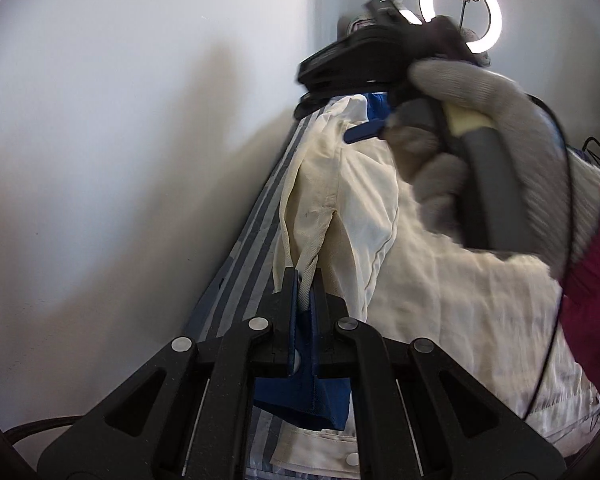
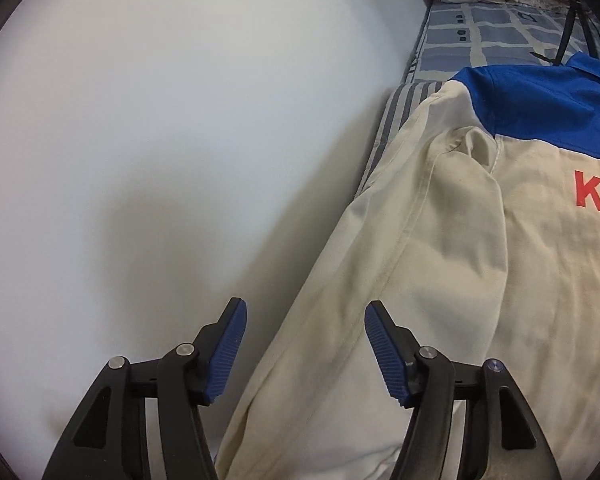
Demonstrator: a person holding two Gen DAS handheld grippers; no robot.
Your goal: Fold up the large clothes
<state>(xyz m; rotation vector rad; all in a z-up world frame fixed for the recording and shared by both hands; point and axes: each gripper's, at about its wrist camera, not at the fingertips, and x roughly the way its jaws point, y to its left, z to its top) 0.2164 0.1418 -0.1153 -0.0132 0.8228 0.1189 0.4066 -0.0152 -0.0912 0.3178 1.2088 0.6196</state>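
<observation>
Left wrist view first: the white wall (image 1: 120, 140) fills the left of the frame, and at bottom centre the left tongs (image 1: 305, 280) are pinched tight on a cream fold of the jacket (image 1: 440, 300), lifting it off the striped bed (image 1: 256, 240). A blue cuff (image 1: 304, 396) hangs just under the tongs. The jacket's cream body spreads to the right across the bed. Upper right, a grey-gloved hand (image 1: 500, 152) grips the other tool's handle, with a ring light (image 1: 460, 12) glowing behind it.

Over to the right wrist view: wall (image 2: 140, 140) on the left again, and the right tongs (image 2: 305, 344) at the bottom stand wide apart, nothing between the blue pads (image 2: 230, 354). The jacket's (image 2: 440, 260) cream sleeve runs up beneath the tongs toward the blue shoulder panel (image 2: 540, 108) at upper right, red letters (image 2: 596, 190) at the right edge.
</observation>
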